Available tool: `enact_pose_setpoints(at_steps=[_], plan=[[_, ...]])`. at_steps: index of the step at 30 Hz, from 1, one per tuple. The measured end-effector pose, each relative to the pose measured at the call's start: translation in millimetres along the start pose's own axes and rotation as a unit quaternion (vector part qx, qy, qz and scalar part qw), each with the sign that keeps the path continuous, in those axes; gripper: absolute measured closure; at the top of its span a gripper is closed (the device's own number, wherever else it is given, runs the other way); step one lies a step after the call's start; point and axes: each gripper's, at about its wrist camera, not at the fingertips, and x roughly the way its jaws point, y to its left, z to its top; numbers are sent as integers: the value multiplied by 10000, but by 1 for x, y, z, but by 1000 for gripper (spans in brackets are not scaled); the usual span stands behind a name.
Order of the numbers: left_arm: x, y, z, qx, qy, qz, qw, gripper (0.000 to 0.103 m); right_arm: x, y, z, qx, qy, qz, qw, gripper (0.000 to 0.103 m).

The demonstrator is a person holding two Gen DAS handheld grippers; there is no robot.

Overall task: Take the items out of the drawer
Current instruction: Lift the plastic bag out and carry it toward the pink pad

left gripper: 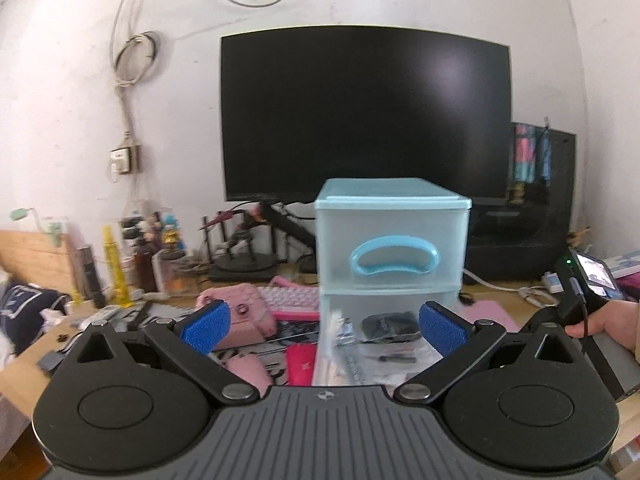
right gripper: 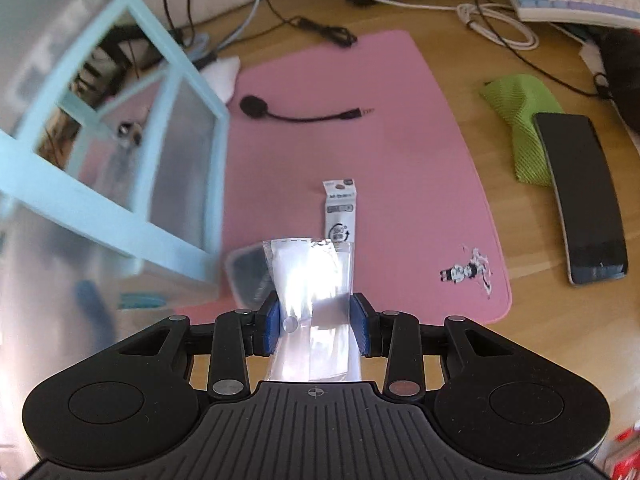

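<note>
A light-blue plastic drawer unit [left gripper: 390, 240] stands on the desk; its lower drawer [left gripper: 372, 344] is pulled out and holds a black mouse-like item [left gripper: 390, 326] and clear packets. My left gripper [left gripper: 324, 322] is open and empty, just in front of the open drawer. My right gripper [right gripper: 316, 322] is shut on a clear plastic packet [right gripper: 310, 280], held above the pink mat [right gripper: 360, 160] to the right of the drawer unit [right gripper: 120, 152]. A small white packet [right gripper: 340, 212] and a black microphone stub [right gripper: 296, 112] lie on the mat.
A black monitor [left gripper: 364, 116] stands behind the drawers. A pink keyboard [left gripper: 288, 300], pink controller [left gripper: 232, 308], bottles and figurines crowd the left. A phone [right gripper: 584, 196], green cloth [right gripper: 516, 120], white keyboard [right gripper: 576, 0] and cables lie right of the mat.
</note>
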Motion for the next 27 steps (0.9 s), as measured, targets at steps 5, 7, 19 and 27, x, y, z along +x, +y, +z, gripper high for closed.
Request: enact_pose_setpoints(at_steps=[5, 7, 19, 27], plan=[[2, -4, -1, 51, 351, 60, 9994, 0, 4, 2, 1, -140, 10, -7, 9999, 62], [4, -4, -4, 18, 519, -71, 9986, 0, 2, 4, 1, -187, -29, -26, 9998, 61], [15, 11, -6, 28, 405, -594, 9974, 0, -18, 14, 3, -112, -252, -321, 9991, 54], [22, 28, 0, 118, 211, -758, 9968, 0, -43, 28, 1, 68, -473, -392, 9981, 43]])
